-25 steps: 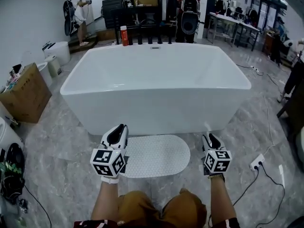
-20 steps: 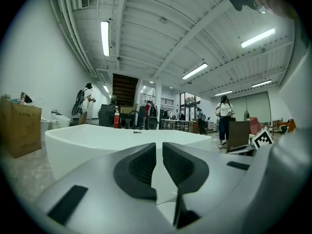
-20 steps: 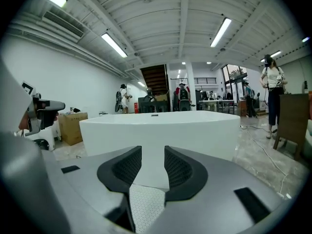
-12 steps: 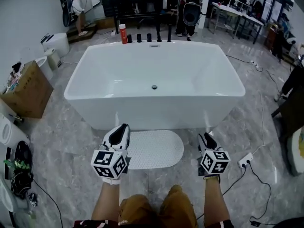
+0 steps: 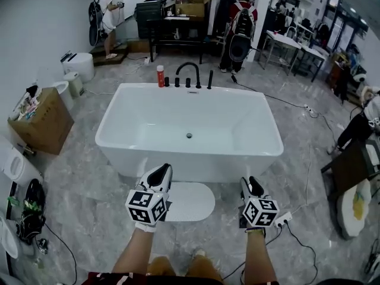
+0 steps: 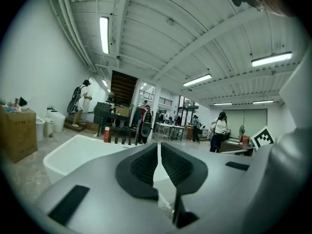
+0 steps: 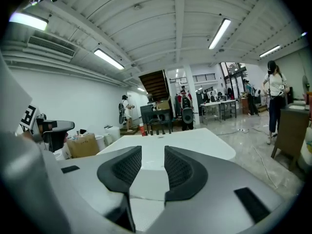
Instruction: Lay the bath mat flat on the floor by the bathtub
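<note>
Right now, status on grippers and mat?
Left gripper jaws together, right gripper jaws slightly apart, both empty. Bath mat flat on floor beside bathtub. Nothing lying on it.

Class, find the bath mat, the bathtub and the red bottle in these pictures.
bath mat [image 5: 191, 202]: head view, middle of its uncovered top.
bathtub [image 5: 202, 166]: head view, on its near outer wall.
red bottle [image 5: 160, 77]: head view, on its body.
</note>
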Demonstrator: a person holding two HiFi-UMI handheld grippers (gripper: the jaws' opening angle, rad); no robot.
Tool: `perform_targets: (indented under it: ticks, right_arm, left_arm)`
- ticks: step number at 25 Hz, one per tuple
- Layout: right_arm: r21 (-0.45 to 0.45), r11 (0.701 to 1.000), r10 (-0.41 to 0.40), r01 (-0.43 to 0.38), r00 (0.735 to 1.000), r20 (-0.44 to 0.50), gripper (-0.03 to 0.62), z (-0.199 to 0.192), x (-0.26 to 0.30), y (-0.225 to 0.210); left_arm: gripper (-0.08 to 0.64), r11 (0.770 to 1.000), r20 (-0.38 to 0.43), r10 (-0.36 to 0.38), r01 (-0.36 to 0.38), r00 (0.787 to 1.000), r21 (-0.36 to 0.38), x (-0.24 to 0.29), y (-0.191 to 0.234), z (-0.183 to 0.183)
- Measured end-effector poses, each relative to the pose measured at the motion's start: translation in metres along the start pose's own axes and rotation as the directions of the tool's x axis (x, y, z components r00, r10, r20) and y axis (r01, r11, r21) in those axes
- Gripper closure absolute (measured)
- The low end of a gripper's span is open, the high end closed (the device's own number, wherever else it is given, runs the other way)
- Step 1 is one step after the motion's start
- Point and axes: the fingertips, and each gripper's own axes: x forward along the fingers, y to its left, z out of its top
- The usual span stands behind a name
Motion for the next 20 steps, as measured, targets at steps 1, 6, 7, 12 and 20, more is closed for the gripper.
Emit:
perform_targets:
  ticks: [1, 6, 7, 12, 20]
  right_arm:
    - [-0.003, 1.0, 0.001, -0.001, 1.0, 0.007, 0.425, 0.02, -0.008, 0.003]
    - [0.007, 1.0, 0.008, -0.008, 0.999, 0.04, 0.425, 0.094, -0.043, 0.023]
    - [0.003, 1.0, 0.008, -0.008, 0.999, 0.048, 0.425, 0.105, -0.05, 0.025]
    - [-0.01, 1.0, -0.007, 0.008, 0.996, 0.09, 0.425, 0.134, -0.08, 0.033]
    - [-0.051, 0.999, 0.019, -0.012, 0.991, 0.131, 0.425, 0.151, -0.113, 0.082]
  left_arm:
    - [0.525, 1.0, 0.002, 0.0, 0.0, 1.0, 0.004, -0.002, -0.006, 0.018]
    - [0.532, 0.997, 0.021, -0.041, 0.042, 0.999, -0.063, -0.015, -0.034, 0.091]
    - [0.532, 0.997, 0.025, -0.051, 0.053, 0.998, -0.058, -0.018, -0.04, 0.103]
    - [0.534, 0.997, 0.05, -0.071, 0.071, 0.996, -0.001, -0.042, -0.058, 0.14]
    - [0.534, 0.998, 0.097, -0.056, 0.057, 0.994, -0.01, -0.099, -0.038, 0.164]
